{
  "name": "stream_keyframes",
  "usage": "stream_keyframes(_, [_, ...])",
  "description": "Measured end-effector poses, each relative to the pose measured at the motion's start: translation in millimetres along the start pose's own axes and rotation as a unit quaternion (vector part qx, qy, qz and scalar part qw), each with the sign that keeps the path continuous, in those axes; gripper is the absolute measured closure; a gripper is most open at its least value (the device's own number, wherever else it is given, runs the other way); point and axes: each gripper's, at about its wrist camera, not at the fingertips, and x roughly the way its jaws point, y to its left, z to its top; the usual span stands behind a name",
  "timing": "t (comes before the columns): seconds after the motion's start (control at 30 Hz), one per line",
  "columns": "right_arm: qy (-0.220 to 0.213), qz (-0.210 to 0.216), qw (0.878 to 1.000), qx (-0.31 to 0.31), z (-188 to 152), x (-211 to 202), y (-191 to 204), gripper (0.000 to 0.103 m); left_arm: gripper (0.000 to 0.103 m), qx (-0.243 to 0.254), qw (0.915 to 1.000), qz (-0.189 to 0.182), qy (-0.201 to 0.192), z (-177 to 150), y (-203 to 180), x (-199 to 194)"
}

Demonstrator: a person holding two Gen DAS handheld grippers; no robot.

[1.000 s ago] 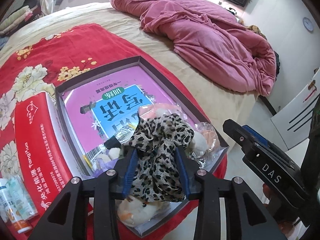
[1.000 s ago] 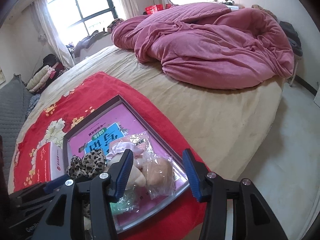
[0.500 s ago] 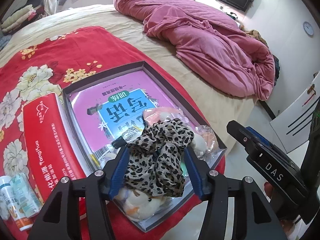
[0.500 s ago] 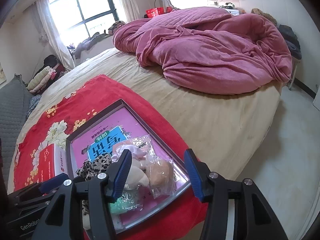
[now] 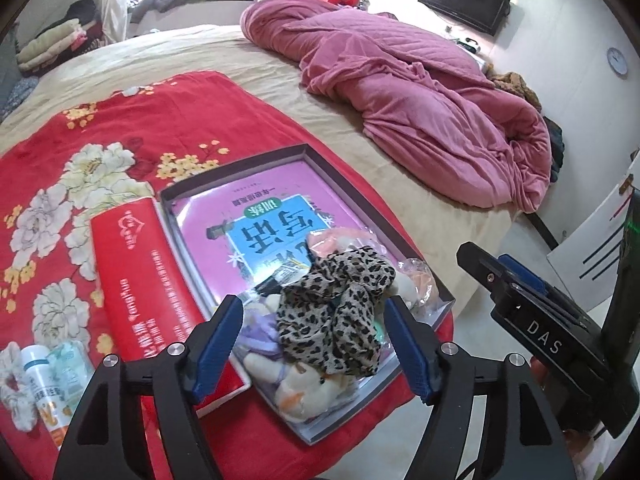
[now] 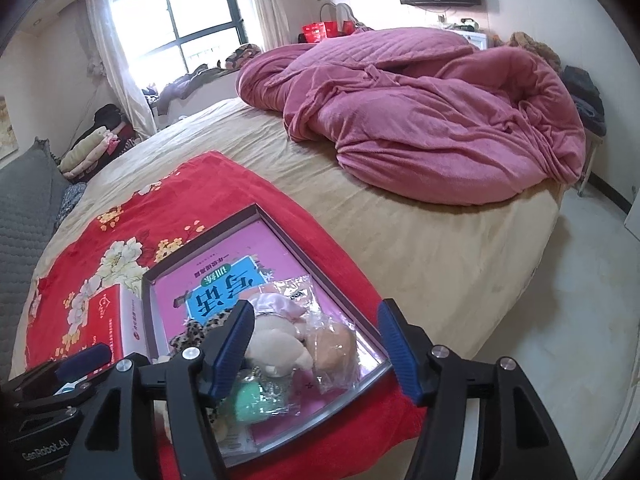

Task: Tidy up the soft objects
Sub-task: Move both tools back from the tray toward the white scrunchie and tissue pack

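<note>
Hovering above the near end of the shallow grey box (image 5: 362,190), left gripper (image 5: 314,334) stood wide, clamping nothing; leopard-print scrunchie (image 5: 334,312) lay between but apart from both blue fingers (image 5: 216,344), draped over bagged plush toys (image 5: 298,390). Looked freshly dropped onto the pile, judging by slack folds. Pink workbook (image 5: 248,216) lined the box floor; red carton (image 5: 140,280) sat just beside, a white scrunchie (image 5: 14,388) and small bottles (image 5: 48,388) further left on the red floral blanket (image 5: 100,120).

Seen from the right wrist: right gripper (image 6: 316,348) likewise wide and empty, poised over a cream plush (image 6: 276,346) and bagged tan toy (image 6: 336,344), likely the next pick.
</note>
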Motion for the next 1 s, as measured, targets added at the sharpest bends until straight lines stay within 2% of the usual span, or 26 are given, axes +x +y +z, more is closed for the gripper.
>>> stream_keyframes(0.53, [-0.028, 0.014, 0.998, -0.05, 8, -39, 51, 0.038, 0.028, -0.017, 0.9989, 0.024, -0.035, -7, 33, -59])
stream_keyframes(1.0, [-0.044, 0.043, 0.993, -0.098, 3, -73, 114, 0.037, 0.028, -0.058, 0.995, 0.044, -0.068, -25, 83, -117])
